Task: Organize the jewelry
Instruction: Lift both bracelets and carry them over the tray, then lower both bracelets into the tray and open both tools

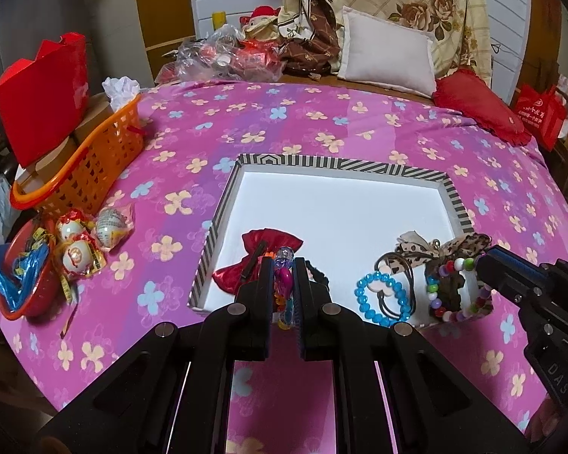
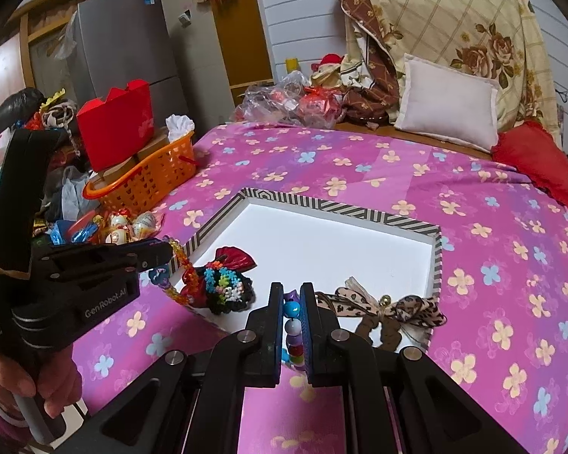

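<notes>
A white box lid with a striped rim [image 1: 223, 204] [image 2: 344, 210] lies on the pink flowered bedspread. My left gripper [image 1: 284, 265] is shut on a colourful plastic bead necklace [image 1: 283, 283] over the lid's near left corner; the necklace also hangs from it in the right wrist view [image 2: 181, 265]. My right gripper [image 2: 292, 302] is shut on a multicoloured round-bead bracelet [image 2: 293, 336] [image 1: 452, 287] at the lid's near right edge. In the lid lie a red satin bow [image 1: 261, 246], a blue bead bracelet [image 1: 382, 295], a leopard-print bow [image 2: 394, 310] and a black beaded scrunchie [image 2: 227, 287].
An orange basket [image 1: 94, 159] with a red box [image 1: 45, 94] stands at the bed's left edge, wrapped eggs [image 1: 75, 242] and a red bowl [image 1: 22, 295] beside it. A white pillow [image 1: 386, 53], a red cushion [image 1: 481, 109] and plastic-wrapped items [image 1: 223, 56] lie at the far end.
</notes>
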Motion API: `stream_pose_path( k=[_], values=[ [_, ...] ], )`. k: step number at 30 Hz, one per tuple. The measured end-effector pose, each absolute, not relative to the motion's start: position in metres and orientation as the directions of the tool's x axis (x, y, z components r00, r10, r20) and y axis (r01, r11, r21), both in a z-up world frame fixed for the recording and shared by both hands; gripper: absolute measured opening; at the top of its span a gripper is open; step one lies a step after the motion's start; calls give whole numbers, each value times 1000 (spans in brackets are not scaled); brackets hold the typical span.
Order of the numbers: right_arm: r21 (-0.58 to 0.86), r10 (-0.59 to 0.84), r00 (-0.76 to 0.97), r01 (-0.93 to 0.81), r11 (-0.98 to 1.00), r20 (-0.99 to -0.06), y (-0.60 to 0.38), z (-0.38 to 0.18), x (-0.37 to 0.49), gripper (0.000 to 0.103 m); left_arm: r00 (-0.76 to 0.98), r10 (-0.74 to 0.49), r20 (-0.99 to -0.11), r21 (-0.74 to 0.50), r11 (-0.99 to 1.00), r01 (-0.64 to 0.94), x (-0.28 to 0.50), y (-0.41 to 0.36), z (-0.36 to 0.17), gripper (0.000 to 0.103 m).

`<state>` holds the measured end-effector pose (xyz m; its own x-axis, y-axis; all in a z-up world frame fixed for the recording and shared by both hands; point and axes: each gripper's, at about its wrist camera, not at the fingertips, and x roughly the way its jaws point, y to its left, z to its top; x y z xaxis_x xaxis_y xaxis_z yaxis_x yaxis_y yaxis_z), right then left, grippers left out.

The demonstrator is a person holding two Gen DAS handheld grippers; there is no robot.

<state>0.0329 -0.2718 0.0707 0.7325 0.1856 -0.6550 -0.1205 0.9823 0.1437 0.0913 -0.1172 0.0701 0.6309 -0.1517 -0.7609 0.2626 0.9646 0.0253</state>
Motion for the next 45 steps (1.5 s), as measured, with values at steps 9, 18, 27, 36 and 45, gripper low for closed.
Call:
stream_pose_path(
  k=[9, 18, 27, 36, 45],
  values=[
    [171, 220, 701, -141, 975, -679, -261, 55, 62, 8, 605, -154, -781, 6, 967, 254, 114, -128, 56, 8],
    [190, 218, 657, -115, 975, -722, -268, 20, 81, 8, 577, -121, -808, 25, 971, 239, 129, -133, 26, 8],
    [184, 178, 633, -57, 981, -753, -290, -1, 88, 8, 557, -106, -823, 39, 969, 242, 138, -140, 6, 8],
    [152, 145, 611, -40, 988, -778, -296, -18, 91, 8, 535, -97, -839, 44, 969, 244, 143, -147, -12, 8],
    [130, 116, 599, -19, 991, -792, -299, -26, 87, 12, 545, -87, -834, 61, 967, 249, 138, -152, -16, 9]
  ],
)
